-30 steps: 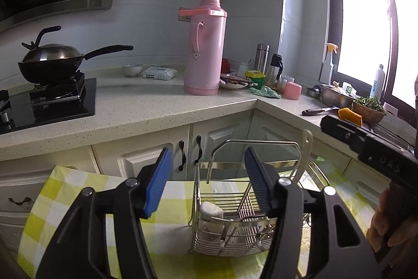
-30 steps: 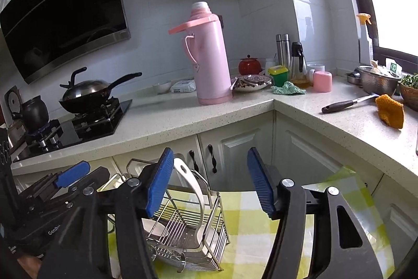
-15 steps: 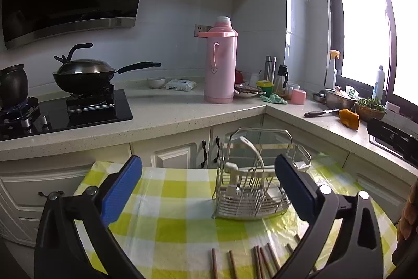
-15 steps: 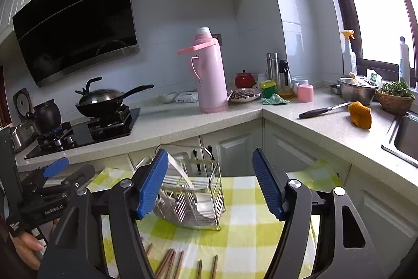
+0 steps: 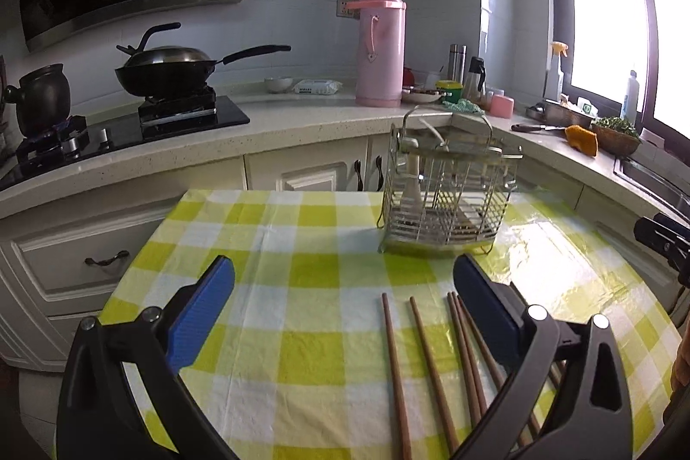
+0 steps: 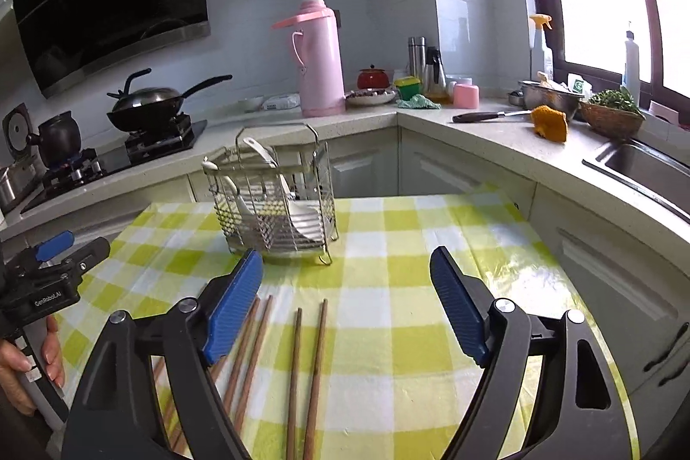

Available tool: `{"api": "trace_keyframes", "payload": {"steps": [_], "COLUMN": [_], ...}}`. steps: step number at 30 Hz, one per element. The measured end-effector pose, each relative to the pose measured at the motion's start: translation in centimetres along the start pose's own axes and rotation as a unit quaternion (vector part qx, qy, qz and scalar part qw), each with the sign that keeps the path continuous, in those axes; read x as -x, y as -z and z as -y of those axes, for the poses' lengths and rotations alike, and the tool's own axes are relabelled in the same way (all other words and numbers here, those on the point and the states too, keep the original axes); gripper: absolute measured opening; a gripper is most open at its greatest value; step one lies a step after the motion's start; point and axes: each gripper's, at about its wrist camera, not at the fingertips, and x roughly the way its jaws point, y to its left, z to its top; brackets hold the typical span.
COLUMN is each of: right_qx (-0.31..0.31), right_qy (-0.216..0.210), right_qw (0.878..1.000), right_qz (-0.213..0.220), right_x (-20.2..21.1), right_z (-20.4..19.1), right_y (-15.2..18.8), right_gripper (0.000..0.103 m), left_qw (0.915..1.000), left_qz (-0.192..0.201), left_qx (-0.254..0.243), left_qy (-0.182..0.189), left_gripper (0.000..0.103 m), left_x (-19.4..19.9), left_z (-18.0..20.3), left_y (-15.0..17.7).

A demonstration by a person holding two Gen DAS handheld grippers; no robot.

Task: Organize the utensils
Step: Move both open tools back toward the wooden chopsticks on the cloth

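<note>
A wire utensil basket (image 5: 448, 192) stands on the green checked tablecloth (image 5: 302, 270), holding white spoons (image 6: 302, 223); it also shows in the right wrist view (image 6: 276, 201). Several brown chopsticks (image 5: 431, 369) lie loose on the cloth in front of it, also in the right wrist view (image 6: 297, 373). My left gripper (image 5: 345, 305) is open and empty above the cloth, left of the chopsticks. My right gripper (image 6: 349, 300) is open and empty above the chopsticks.
Behind the table runs a counter (image 5: 302, 115) with a pink thermos (image 5: 381, 46), a wok on the stove (image 5: 168, 67) and a black pot (image 5: 43, 100). At the right are a knife (image 6: 487, 116), an orange cloth (image 6: 550, 123) and a sink (image 6: 647, 167).
Both grippers have pulled back from the basket and opened wider. The chopsticks on the cloth have come into view in front of them.
</note>
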Motion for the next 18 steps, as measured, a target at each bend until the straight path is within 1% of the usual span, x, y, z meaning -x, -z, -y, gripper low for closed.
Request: {"api": "trace_keyframes", "payload": {"steps": [5, 7, 10, 12, 15, 17, 18], "right_qx": [-0.008, -0.009, -0.004, -0.003, 0.005, 0.017, 0.024], "right_qy": [0.013, 0.018, 0.020, 0.018, 0.011, 0.003, 0.002], "right_qw": [0.998, 0.996, 0.992, 0.990, 0.987, 0.985, 0.983], "right_qz": [-0.065, -0.091, -0.124, -0.139, -0.159, -0.174, -0.183], "right_x": [-2.6, -3.7, -5.2, -6.0, -6.9, -7.6, -8.1], "right_z": [0.3, 0.4, 0.3, 0.3, 0.1, -0.4, -0.6], "right_y": [2.5, 3.6, 5.3, 5.9, 6.5, 6.6, 6.7], "right_gripper": [0.075, 0.075, 0.075, 0.072, 0.058, 0.046, 0.044], "left_qw": [0.9987, 0.9970, 0.9939, 0.9920, 0.9892, 0.9874, 0.9864], "left_qz": [-0.050, -0.076, -0.110, -0.126, -0.147, -0.158, -0.164], "left_qx": [0.002, -0.001, 0.002, 0.005, 0.002, -0.002, -0.004], "left_qy": [-0.010, -0.015, -0.012, -0.005, 0.003, 0.007, 0.010], "left_gripper": [0.098, 0.098, 0.097, 0.097, 0.089, 0.079, 0.077], "left_x": [-1.4, -2.2, -3.3, -3.9, -4.8, -5.4, -5.8], "left_z": [-0.4, -0.5, -0.7, -0.8, -0.6, -0.3, -0.2], "left_y": [2.2, 3.1, 4.3, 4.9, 5.4, 5.5, 5.5]}}
